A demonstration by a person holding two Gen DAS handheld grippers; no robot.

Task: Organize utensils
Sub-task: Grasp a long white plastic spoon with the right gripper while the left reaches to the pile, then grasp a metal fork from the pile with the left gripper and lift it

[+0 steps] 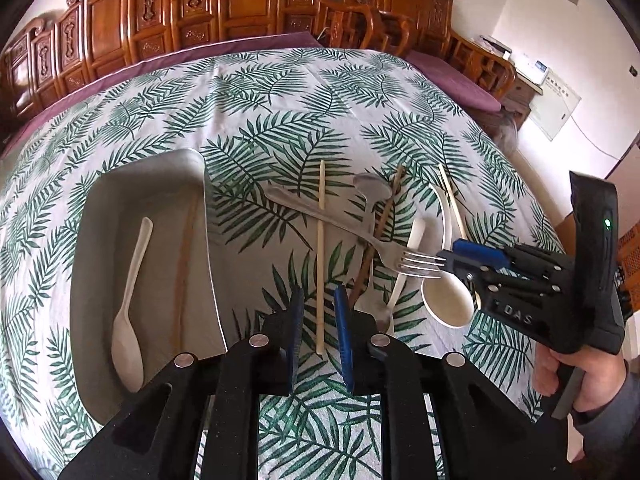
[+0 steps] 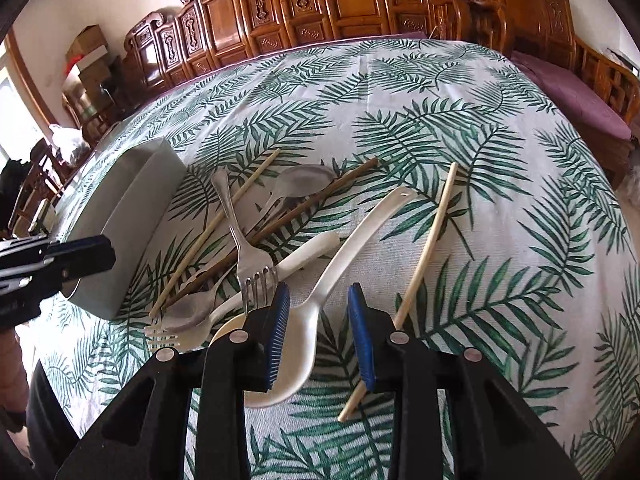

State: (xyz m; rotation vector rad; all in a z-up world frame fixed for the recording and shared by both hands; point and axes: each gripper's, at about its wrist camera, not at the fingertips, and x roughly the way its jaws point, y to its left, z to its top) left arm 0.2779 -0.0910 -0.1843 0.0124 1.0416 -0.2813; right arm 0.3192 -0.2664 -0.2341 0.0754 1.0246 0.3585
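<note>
A grey tray (image 1: 120,184) lies at the left and holds a white spoon (image 1: 128,320) and a brown chopstick (image 1: 182,280). Right of it is a pile: a metal fork (image 1: 352,236), a pale chopstick (image 1: 321,256), metal spoons (image 1: 372,190), a white ladle spoon (image 1: 444,300). My left gripper (image 1: 318,332) is open above the pale chopstick. My right gripper (image 2: 318,332) is open over the white ladle spoon (image 2: 316,300), beside the metal fork (image 2: 240,240); it also shows in the left wrist view (image 1: 456,260). The tray (image 2: 120,216) stands at the left.
A second pale chopstick (image 2: 420,276) lies under the right finger. A white plastic fork (image 2: 168,334) and a brown chopstick (image 2: 304,208) lie in the pile. Carved wooden benches (image 1: 200,12) with purple cushions stand beyond the leaf-print tablecloth (image 1: 280,112).
</note>
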